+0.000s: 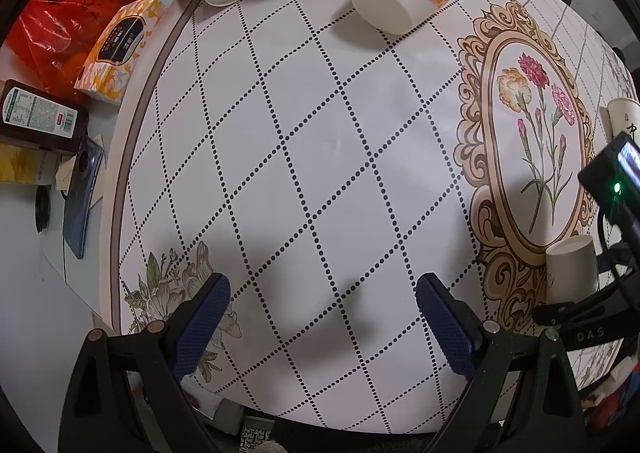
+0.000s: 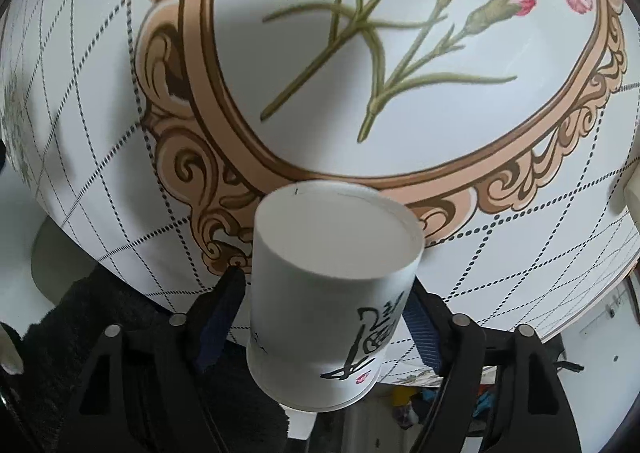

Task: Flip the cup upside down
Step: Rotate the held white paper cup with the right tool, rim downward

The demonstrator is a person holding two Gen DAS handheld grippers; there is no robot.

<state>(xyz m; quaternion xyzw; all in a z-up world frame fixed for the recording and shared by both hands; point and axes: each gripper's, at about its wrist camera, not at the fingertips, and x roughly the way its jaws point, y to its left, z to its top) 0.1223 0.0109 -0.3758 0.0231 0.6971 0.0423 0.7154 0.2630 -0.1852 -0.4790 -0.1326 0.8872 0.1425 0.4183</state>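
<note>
The right tool (image 2: 320, 317) clamps the white cup (image 2: 324, 293) above the counter's (image 2: 100, 173) floral frame; a loose squeeze could drop it mid-flip.

A round table (image 1: 320, 157) wears a white cloth with dotted diamond lines and a gold frame of pink flowers (image 1: 532, 141). Past its left edge is a pale surface (image 1: 24, 253). Soft shadows lie near its front edge.

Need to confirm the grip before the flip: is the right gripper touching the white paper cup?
Touching. In the right wrist view the right gripper has a blue pad pressed against each side of the white paper cup, with no gap visible.
</note>
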